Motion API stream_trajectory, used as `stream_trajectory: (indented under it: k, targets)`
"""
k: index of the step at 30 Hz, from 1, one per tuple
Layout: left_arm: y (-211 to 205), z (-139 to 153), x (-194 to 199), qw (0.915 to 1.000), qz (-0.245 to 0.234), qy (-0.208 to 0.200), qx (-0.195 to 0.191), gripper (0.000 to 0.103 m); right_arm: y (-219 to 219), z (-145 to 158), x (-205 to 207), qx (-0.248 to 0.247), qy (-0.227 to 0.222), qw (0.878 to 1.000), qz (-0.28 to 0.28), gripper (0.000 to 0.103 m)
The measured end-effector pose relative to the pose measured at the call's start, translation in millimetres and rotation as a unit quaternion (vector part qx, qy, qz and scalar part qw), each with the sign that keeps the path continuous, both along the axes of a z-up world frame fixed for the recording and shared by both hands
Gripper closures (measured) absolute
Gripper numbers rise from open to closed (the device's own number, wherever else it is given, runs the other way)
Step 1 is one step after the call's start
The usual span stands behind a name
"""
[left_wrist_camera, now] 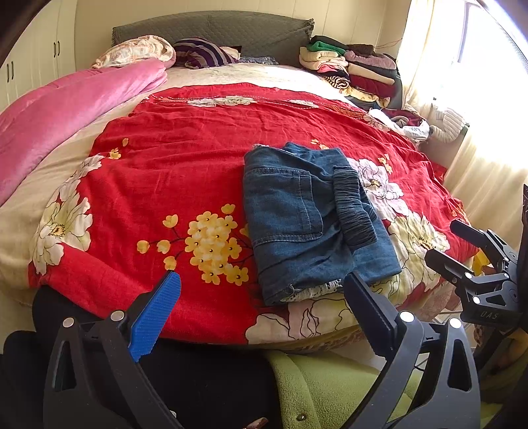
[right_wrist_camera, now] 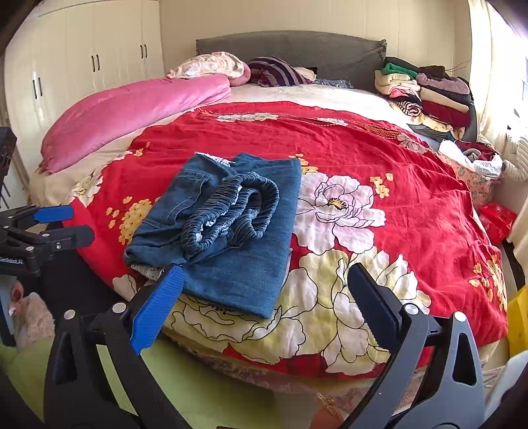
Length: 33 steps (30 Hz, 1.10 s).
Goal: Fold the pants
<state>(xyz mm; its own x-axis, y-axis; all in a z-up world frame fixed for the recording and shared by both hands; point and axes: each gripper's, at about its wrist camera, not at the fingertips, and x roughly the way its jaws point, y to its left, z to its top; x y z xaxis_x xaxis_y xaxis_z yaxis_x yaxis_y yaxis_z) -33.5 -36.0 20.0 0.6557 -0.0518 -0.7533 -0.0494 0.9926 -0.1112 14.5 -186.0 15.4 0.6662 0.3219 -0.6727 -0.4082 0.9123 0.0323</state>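
Blue denim pants [left_wrist_camera: 307, 221] lie folded into a compact stack on the red flowered bedspread [left_wrist_camera: 184, 158], near the bed's front edge. Their dark elastic waistband [right_wrist_camera: 231, 211] rests bunched on top. My left gripper [left_wrist_camera: 260, 290] hovers open at the front edge, just short of the pants, holding nothing. My right gripper [right_wrist_camera: 264, 283] is also open and empty, its blue left finger [right_wrist_camera: 158, 307] close to the stack's near corner. Each gripper shows in the other's view: the right one [left_wrist_camera: 462, 250] at the far right, the left one [right_wrist_camera: 56, 224] at the far left.
A pink quilt [left_wrist_camera: 66, 109] lies along the bed's left side. Stacks of folded clothes [left_wrist_camera: 356, 69] sit at the back right by the grey headboard [left_wrist_camera: 214, 29]. Loose garments [right_wrist_camera: 475, 158] lie at the right edge by the curtained window. White wardrobes [right_wrist_camera: 82, 59] stand left.
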Motion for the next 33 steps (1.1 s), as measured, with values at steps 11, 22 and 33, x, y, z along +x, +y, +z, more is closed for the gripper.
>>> stream_trajectory:
  k: [11,22,33]
  targets:
    - [-2.5,-0.4,-0.8,0.9999,0.001,0.001,0.010,0.004,0.1,-0.1,-0.1,0.000,0.001,1.000,0.000,0.009]
    - [-10.5,1.8,-2.6,0.9996,-0.015,-0.005,0.025,0.004,0.1,-4.7,1.1,-0.002,0.002,1.000,0.001,0.009]
    - [20.1,-0.3,10.0,0.9994,0.028,0.000,0.018,0.004,-9.1,-4.7,16.8,-0.002,-0.008,1.000,-0.024,0.009]
